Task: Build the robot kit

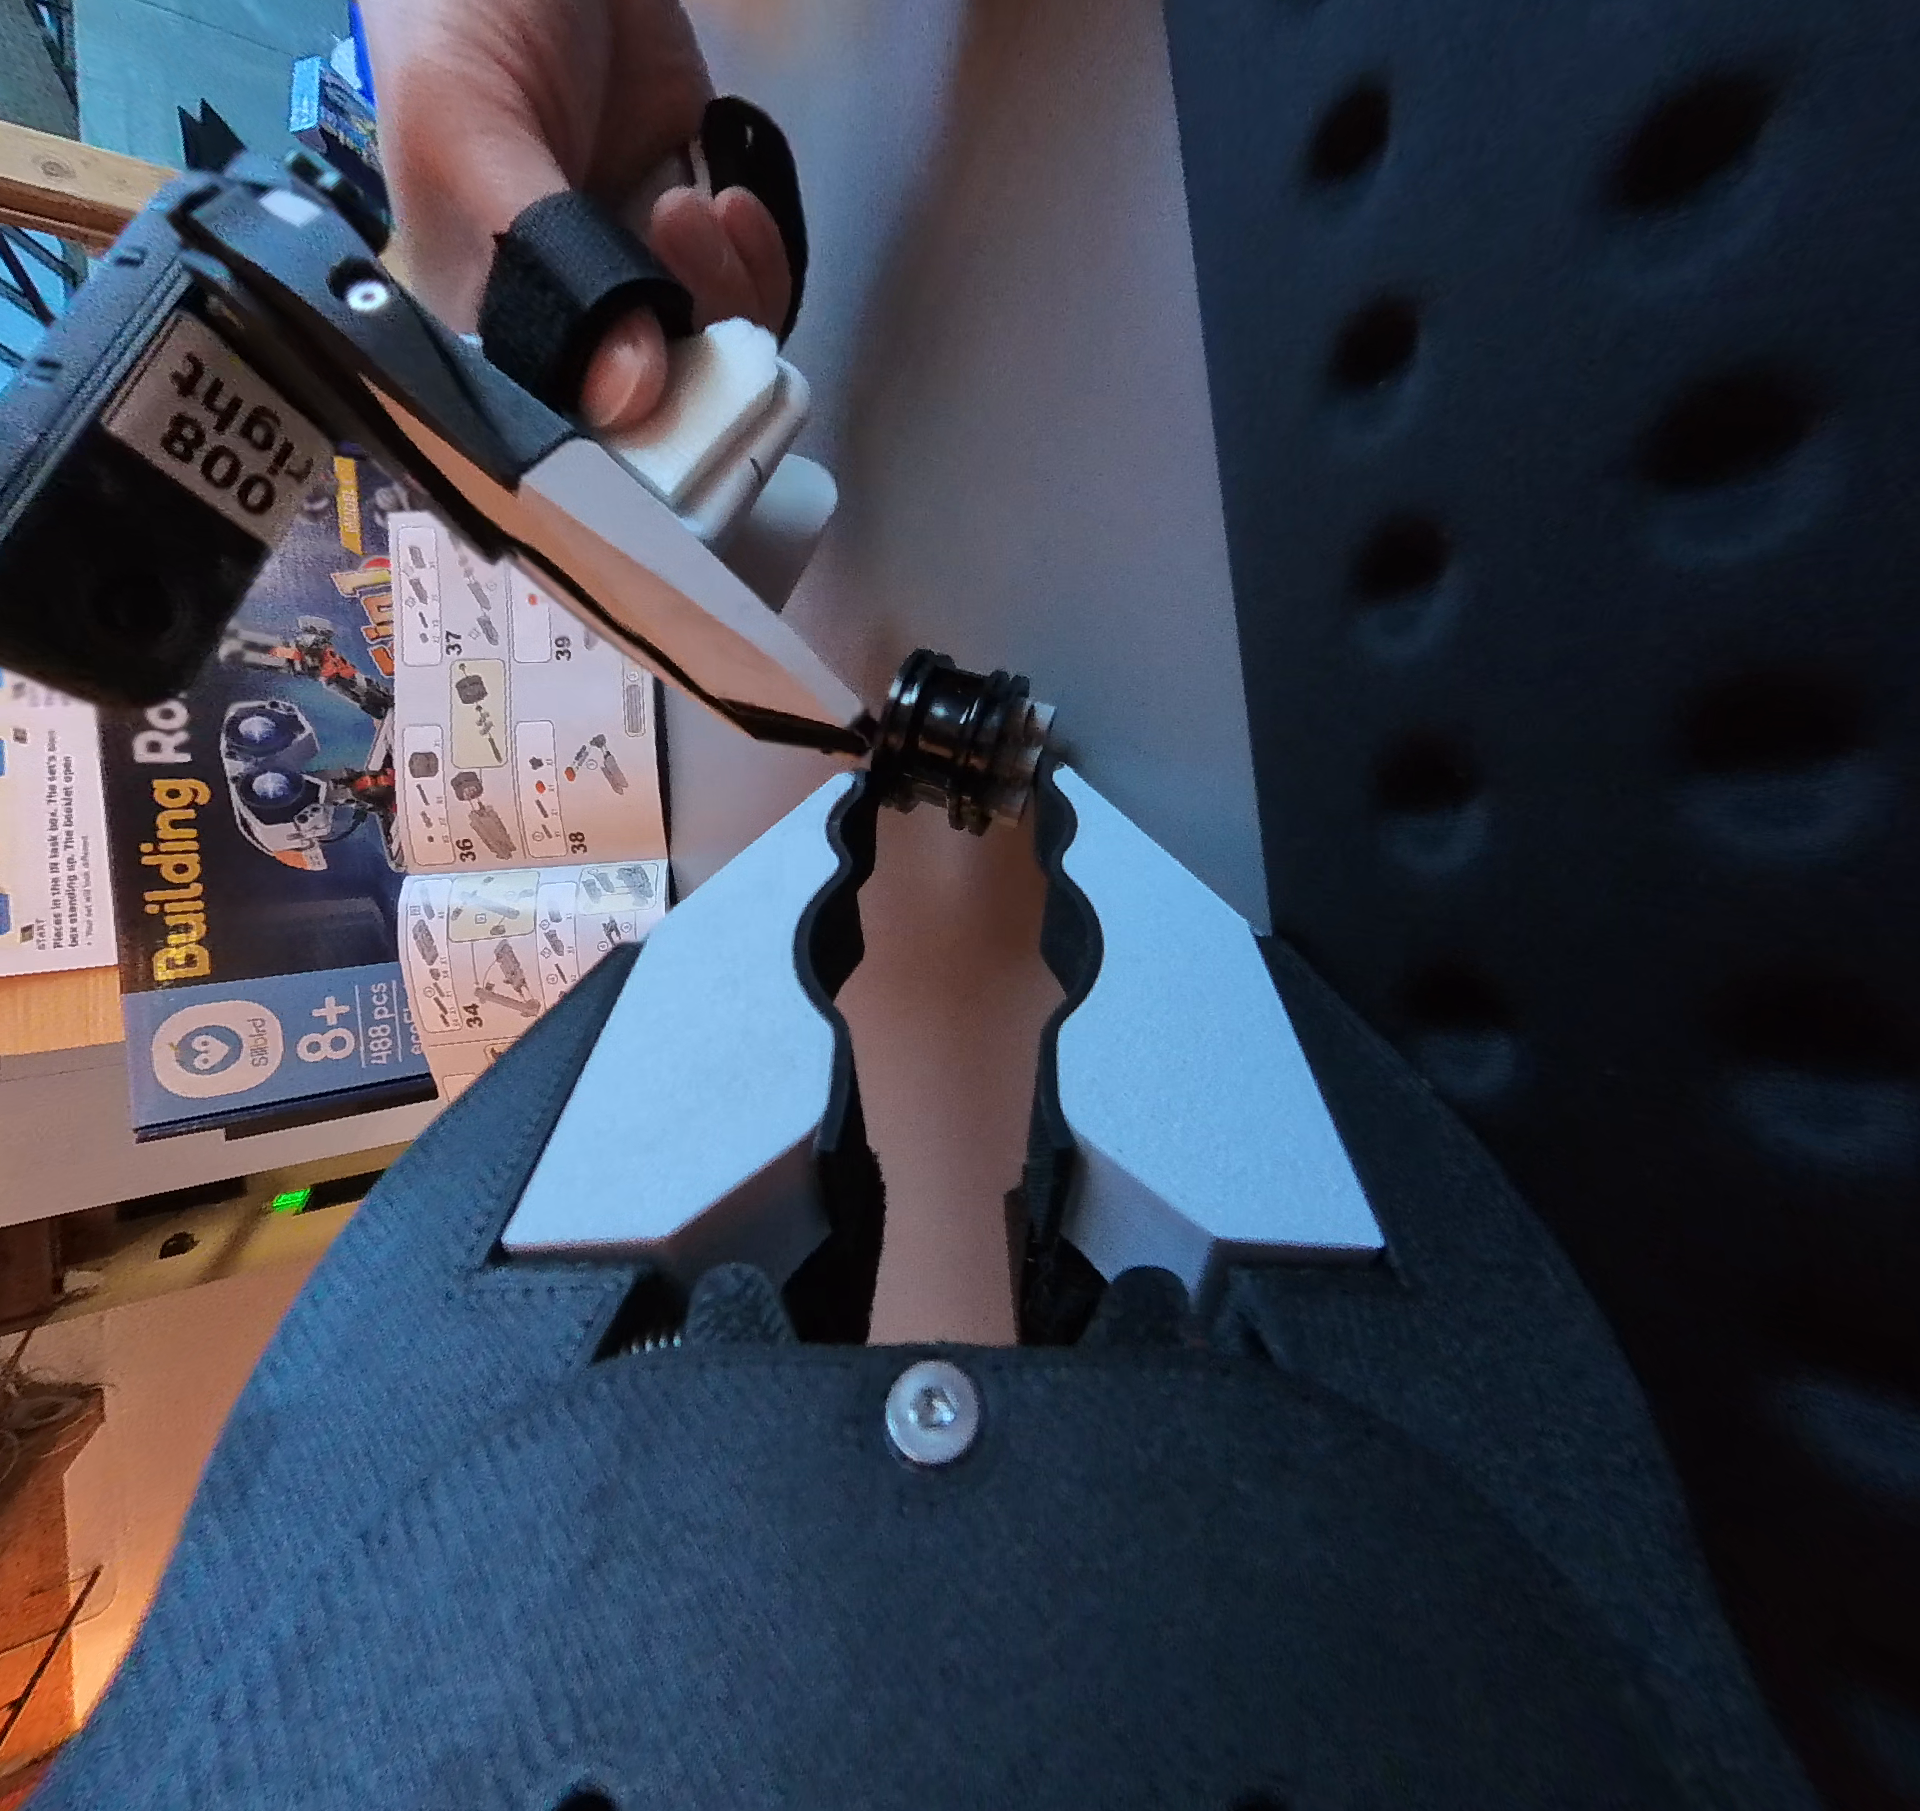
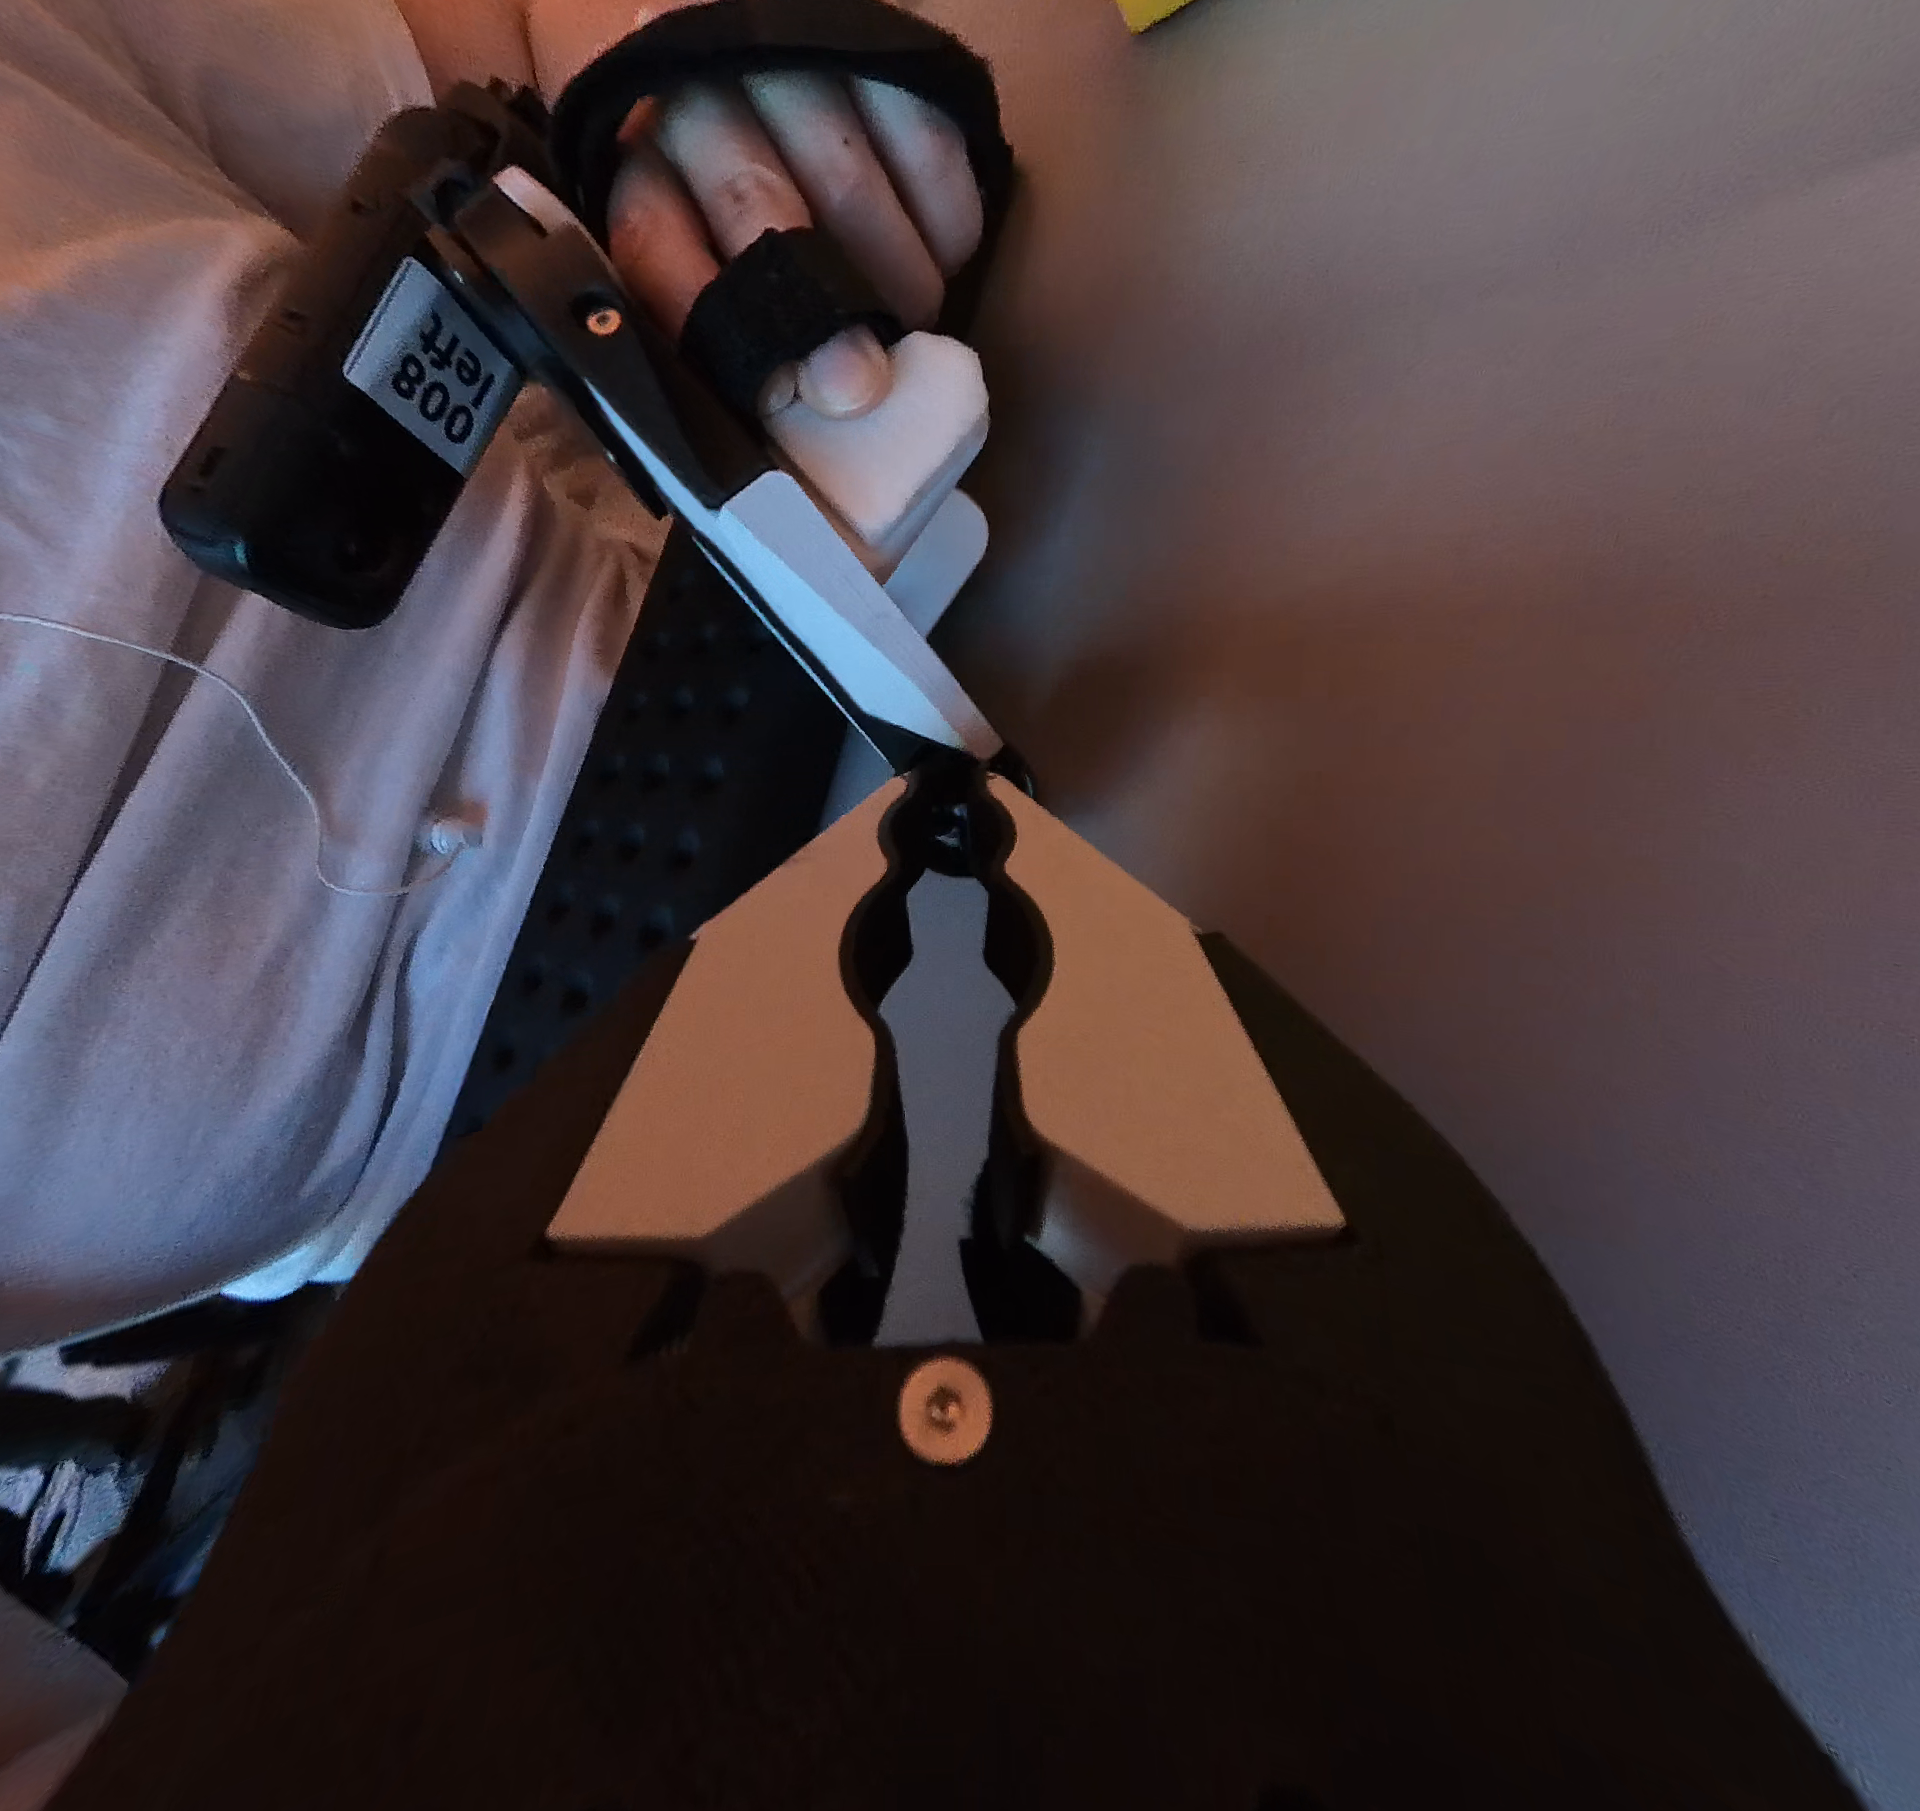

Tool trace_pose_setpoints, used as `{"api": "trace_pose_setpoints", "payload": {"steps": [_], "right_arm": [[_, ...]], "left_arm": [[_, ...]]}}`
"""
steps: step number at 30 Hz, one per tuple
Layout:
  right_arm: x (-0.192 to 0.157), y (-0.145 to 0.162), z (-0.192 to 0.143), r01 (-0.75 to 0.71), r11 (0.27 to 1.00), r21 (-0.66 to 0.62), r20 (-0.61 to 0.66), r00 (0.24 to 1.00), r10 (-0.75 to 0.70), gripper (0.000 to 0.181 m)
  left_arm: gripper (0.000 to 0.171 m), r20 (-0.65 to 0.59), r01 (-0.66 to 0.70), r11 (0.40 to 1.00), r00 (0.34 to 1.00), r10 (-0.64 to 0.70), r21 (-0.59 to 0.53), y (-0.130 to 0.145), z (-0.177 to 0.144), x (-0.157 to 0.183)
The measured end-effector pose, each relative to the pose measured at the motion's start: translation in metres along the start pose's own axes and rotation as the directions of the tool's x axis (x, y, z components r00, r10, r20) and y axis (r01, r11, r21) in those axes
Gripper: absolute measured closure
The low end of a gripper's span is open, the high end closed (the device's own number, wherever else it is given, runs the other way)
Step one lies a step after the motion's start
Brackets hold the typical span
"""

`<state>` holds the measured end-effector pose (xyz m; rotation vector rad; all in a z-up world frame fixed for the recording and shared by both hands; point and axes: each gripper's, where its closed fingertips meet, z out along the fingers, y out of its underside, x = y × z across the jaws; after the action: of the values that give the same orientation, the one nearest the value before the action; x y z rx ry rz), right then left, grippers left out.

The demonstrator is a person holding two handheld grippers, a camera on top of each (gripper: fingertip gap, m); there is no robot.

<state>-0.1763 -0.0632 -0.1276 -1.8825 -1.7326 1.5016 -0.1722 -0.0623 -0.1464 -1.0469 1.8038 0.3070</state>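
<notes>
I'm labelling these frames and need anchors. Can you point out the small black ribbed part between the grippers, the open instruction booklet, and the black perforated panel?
small black ribbed part (image 1: 951,738): left wrist view, on its glossy middle.
instruction booklet (image 1: 525,712): left wrist view, on the open page.
black perforated panel (image 1: 1579,514): left wrist view, between holes.

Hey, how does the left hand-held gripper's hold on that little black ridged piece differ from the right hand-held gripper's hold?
The left hand-held gripper holds the black ridged piece with its fingers fairly wide apart, spanning its length. The right hand-held gripper has its tips almost together, pinching only the dark end. In the left wrist view the left one reaches from below and the right from the upper left. Both grip at the very fingertips.
</notes>
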Motion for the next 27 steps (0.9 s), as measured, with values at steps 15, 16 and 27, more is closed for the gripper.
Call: {"api": "trace_pose_setpoints", "payload": {"steps": [15,16,27], "right_arm": [[-0.001,-0.006,-0.008,0.116,0.982,0.151,-0.078,0.991,-0.106,0.175],[0.000,-0.004,-0.006,0.108,0.985,0.138,-0.075,0.992,-0.098,0.175],[0.000,-0.002,-0.003,0.052,0.987,0.153,-0.029,0.998,-0.049,0.175]], "left_arm": [[0.142,0.031,-0.012,1.000,0.999,0.012,-0.009,0.002,-0.002,-0.004],[0.142,0.032,-0.013,1.000,0.999,0.013,-0.008,0.002,-0.002,-0.005],[0.142,0.030,-0.013,1.000,0.999,0.013,-0.009,0.003,-0.003,-0.005]]}}
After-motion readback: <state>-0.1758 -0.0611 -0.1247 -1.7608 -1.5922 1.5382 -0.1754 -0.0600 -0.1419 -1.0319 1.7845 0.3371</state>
